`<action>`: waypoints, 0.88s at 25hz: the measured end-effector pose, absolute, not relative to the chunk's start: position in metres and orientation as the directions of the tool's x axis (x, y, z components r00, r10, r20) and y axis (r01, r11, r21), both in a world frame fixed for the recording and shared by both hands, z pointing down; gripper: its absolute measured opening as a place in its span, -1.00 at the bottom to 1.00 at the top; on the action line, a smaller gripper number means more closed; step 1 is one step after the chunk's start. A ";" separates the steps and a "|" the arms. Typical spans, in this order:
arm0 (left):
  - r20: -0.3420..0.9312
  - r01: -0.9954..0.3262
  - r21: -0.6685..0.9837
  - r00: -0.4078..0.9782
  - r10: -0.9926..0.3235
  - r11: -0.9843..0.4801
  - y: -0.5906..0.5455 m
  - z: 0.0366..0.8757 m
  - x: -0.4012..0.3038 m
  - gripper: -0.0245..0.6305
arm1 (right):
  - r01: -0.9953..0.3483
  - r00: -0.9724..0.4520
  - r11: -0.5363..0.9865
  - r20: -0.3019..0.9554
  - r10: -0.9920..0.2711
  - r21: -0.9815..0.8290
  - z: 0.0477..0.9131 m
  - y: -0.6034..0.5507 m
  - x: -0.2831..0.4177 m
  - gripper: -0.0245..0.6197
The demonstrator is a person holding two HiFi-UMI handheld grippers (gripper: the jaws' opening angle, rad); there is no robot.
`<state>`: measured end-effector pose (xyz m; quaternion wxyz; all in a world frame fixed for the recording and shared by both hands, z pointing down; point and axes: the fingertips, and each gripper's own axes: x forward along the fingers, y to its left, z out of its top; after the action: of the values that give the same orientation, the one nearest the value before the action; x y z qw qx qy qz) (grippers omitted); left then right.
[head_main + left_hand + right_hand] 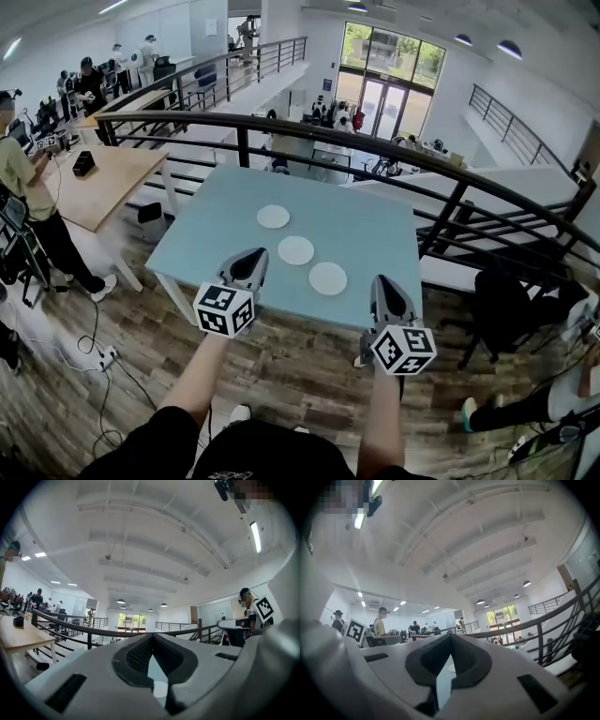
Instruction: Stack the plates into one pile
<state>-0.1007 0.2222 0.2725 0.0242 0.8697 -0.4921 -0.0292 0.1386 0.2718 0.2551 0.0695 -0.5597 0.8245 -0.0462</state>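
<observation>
Seems approach step — left gripper (251, 255) & right gripper (384, 281) pressed together, empty; next: open right, take plate (328, 278) at its 9 o'clock.

The left gripper (152, 639) has its jaws together, a white plate (160, 689) showing beyond.

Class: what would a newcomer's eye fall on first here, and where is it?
Three white round plates lie apart in a slanting row on the pale blue table, unstacked. Near its front edge the left gripper and right gripper hover, jaws shut and empty. A curved black metal railing runs behind.
</observation>
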 end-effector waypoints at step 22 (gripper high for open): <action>-0.024 -0.802 0.078 0.592 -0.805 -0.592 0.155 0.286 -0.235 -0.90 | -0.947 -0.290 0.293 -0.040 -0.956 -0.134 0.263 0.214 -0.010 -0.90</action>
<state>-0.2352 0.1547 0.2863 0.0293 0.8918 -0.4506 -0.0283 -0.0099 0.2140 0.2625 0.0562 -0.5930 0.8022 -0.0419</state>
